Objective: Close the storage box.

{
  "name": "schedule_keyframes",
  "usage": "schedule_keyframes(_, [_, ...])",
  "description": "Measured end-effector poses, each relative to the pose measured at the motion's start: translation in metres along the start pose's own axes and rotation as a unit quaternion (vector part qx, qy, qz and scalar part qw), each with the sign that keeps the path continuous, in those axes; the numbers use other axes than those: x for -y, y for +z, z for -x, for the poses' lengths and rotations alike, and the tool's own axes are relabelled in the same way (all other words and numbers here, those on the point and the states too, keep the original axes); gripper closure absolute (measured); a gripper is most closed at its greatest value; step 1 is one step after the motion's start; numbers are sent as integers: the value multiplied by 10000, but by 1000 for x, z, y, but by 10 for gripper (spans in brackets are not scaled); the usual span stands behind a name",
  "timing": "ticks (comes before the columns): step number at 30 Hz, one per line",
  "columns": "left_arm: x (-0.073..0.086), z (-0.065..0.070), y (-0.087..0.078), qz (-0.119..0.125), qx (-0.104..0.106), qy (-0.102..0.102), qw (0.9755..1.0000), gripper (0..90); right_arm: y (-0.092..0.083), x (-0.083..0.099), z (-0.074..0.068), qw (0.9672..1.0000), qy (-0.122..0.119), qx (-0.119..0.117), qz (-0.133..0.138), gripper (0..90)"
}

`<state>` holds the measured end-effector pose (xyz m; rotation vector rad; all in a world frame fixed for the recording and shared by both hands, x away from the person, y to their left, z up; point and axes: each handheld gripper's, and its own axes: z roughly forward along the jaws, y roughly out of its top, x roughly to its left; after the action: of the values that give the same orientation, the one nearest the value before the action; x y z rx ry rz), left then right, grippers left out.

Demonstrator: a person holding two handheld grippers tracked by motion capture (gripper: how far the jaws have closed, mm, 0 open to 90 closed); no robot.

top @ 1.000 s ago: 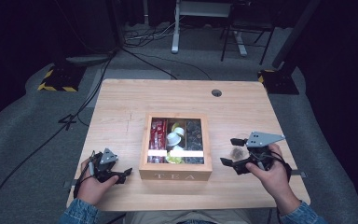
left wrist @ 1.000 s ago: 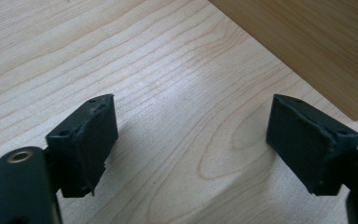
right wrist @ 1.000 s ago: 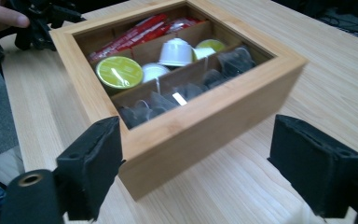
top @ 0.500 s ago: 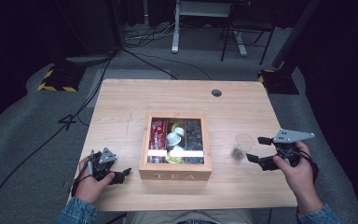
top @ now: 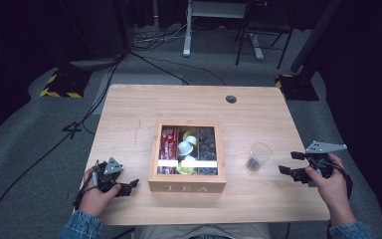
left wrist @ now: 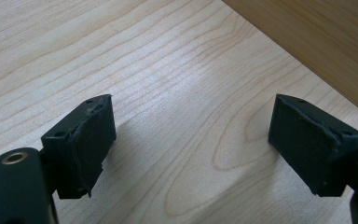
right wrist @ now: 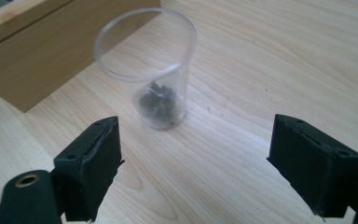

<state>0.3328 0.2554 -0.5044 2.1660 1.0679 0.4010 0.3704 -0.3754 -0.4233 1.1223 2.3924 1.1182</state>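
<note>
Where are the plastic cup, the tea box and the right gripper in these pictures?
plastic cup [right wrist: 161, 88]: right gripper view, on its clear side wall.
tea box [top: 186, 187]: high view, on its front wall with the lettering.
right gripper [top: 290, 163]: high view, midway between its open fingers.

Your table [top: 129, 114] is pale wood with a smooth, faintly sheeny grain. The tea box [top: 187, 187] beside it is darker wood, matt. The cup [right wrist: 151, 70] in front of your right gripper [right wrist: 196, 163] is clear, glossy plastic. Both grippers' pads [left wrist: 93, 140] look like matt black foam, rough at the edges.
</note>
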Motion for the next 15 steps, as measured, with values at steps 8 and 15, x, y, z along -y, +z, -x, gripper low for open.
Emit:
schedule_keyframes(8, [0,0,0,-4,-3,7,10000,150,10,28,21,9986,425,283,158,194])
schedule_keyframes(15, [0,0,0,1,-10,5,10000,150,22,44,31,9982,477,351,91,196])
